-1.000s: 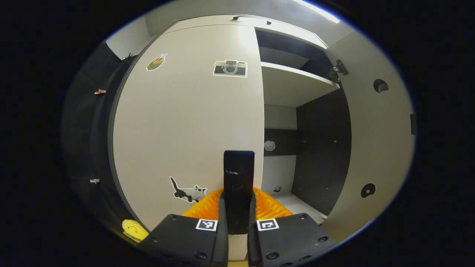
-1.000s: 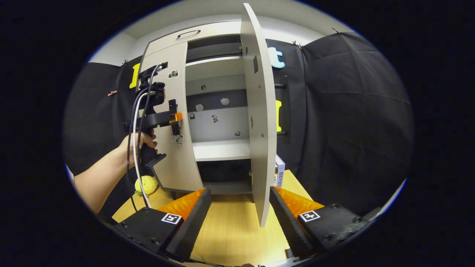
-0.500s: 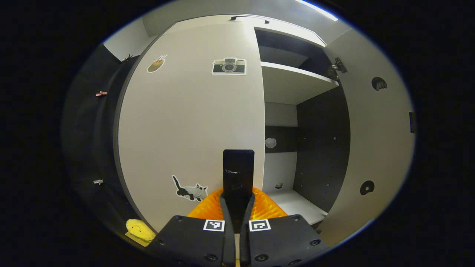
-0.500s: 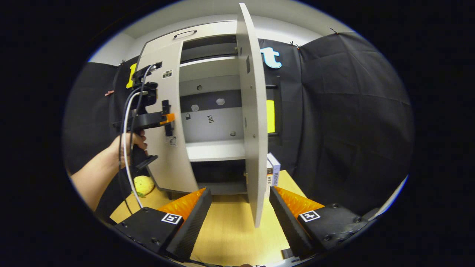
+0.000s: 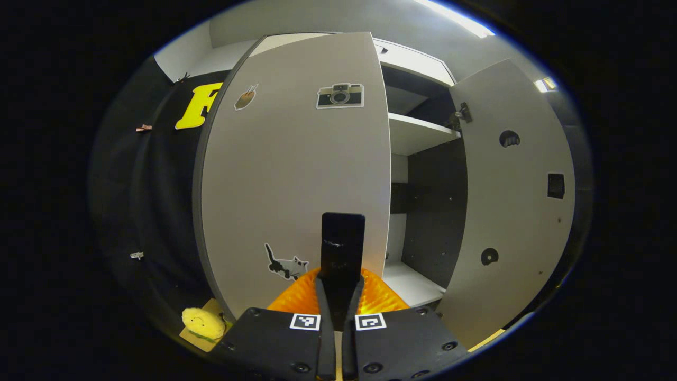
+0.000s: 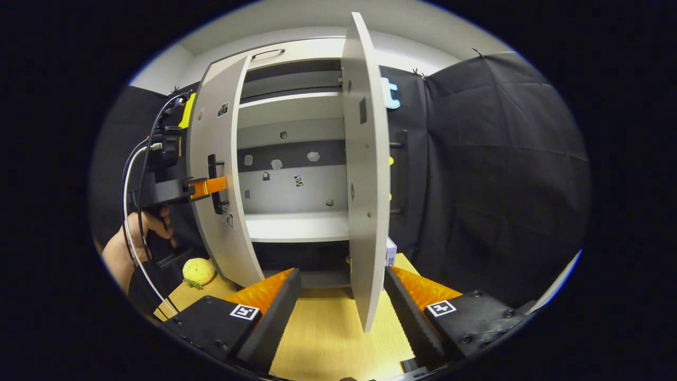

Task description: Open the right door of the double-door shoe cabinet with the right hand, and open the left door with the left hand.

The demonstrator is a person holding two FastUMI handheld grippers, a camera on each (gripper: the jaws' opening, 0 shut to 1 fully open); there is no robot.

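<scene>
The white shoe cabinet stands on a wooden table. Its left door, marked with camera and cat stickers, is swung partly open. My left gripper is shut on that door's black vertical handle. In the right gripper view that same left gripper pinches the handle, held by a hand. The right door stands wide open, edge-on to the camera; its inner face shows in the left gripper view. My right gripper is open, short of the door's edge and touching nothing.
Inside the cabinet is a white shelf with small stickers on the back wall. A yellow plush toy lies on the table left of the cabinet. A small box stands at the cabinet's right foot.
The left gripper's fingers closed tight on the handle, then the left door swung outward with it. The right door and the open right gripper have barely moved.
</scene>
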